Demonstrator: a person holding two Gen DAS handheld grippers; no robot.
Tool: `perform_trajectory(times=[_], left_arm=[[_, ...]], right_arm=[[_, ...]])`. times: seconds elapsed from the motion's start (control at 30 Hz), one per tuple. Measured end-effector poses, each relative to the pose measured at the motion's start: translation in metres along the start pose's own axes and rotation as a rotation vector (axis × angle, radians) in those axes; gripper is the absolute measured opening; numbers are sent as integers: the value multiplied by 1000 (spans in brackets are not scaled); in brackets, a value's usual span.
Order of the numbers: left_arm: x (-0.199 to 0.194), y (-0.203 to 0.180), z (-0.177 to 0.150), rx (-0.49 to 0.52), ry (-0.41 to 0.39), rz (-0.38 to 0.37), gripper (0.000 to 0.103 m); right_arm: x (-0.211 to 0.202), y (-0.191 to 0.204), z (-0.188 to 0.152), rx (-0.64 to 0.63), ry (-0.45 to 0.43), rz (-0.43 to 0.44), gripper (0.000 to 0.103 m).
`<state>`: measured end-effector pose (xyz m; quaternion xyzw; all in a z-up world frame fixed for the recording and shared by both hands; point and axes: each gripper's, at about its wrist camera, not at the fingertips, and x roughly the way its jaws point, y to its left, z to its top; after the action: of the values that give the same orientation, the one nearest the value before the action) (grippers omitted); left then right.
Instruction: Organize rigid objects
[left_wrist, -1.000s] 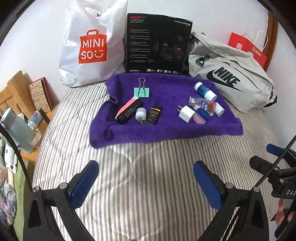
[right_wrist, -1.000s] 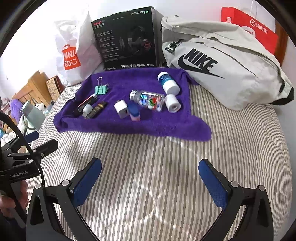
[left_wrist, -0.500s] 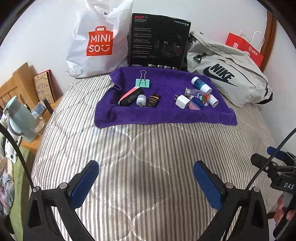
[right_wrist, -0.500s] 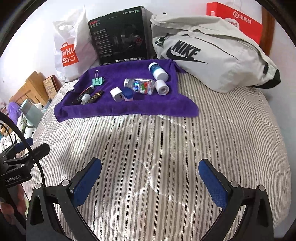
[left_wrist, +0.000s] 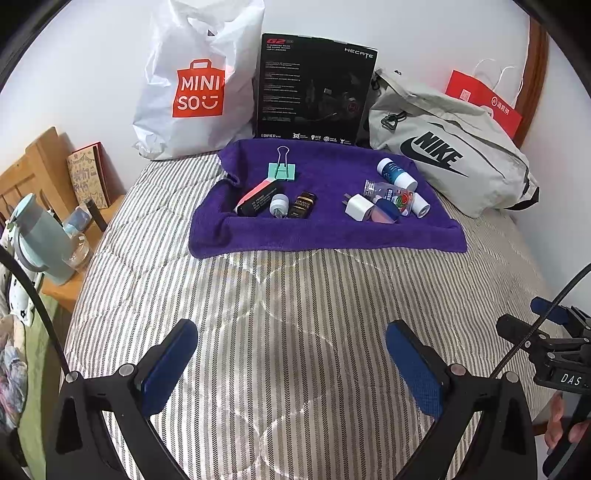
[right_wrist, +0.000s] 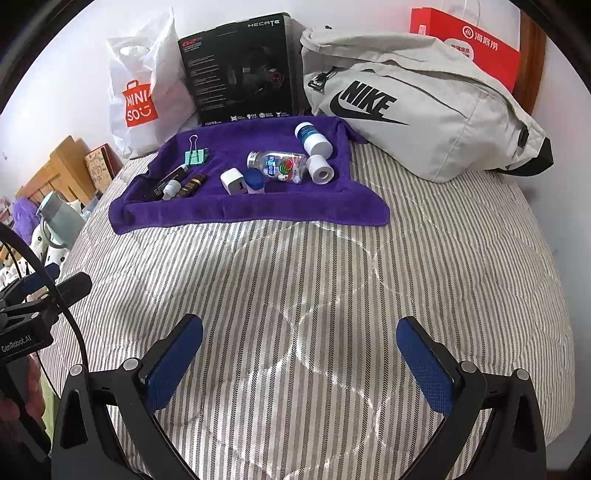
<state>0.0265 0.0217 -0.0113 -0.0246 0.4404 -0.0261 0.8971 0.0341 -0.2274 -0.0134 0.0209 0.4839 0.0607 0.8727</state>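
Observation:
A purple towel (left_wrist: 325, 236) (right_wrist: 258, 206) lies at the far end of the striped bed. On it lie a green binder clip (left_wrist: 282, 168), a black and pink tube (left_wrist: 256, 197), a small white bottle (left_wrist: 279, 205), a dark box (left_wrist: 303, 205), a white charger (left_wrist: 359, 208) (right_wrist: 233, 181), a blue-capped item (left_wrist: 386, 213), a clear bottle (right_wrist: 279, 165) and two white bottles (right_wrist: 313, 138). My left gripper (left_wrist: 290, 356) and right gripper (right_wrist: 299, 354) are open and empty, well short of the towel.
A Miniso bag (left_wrist: 192, 85), a black headset box (left_wrist: 314, 88), a grey Nike bag (left_wrist: 450, 147) and a red bag (left_wrist: 484, 103) stand against the wall behind the towel. A wooden bedside stand (left_wrist: 55, 206) with a kettle is at the left.
Both grippers drew back from the towel half a second ago, then moved a little closer again. Both stay open and empty. The objects on the towel have not moved.

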Motion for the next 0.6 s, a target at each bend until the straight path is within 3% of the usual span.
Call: perform_trajectory(times=[0.6], left_arm=[[3,8,-1,-12,9,12,103]], right_arm=[[-2,1,0,-17,-3,-6,103]])
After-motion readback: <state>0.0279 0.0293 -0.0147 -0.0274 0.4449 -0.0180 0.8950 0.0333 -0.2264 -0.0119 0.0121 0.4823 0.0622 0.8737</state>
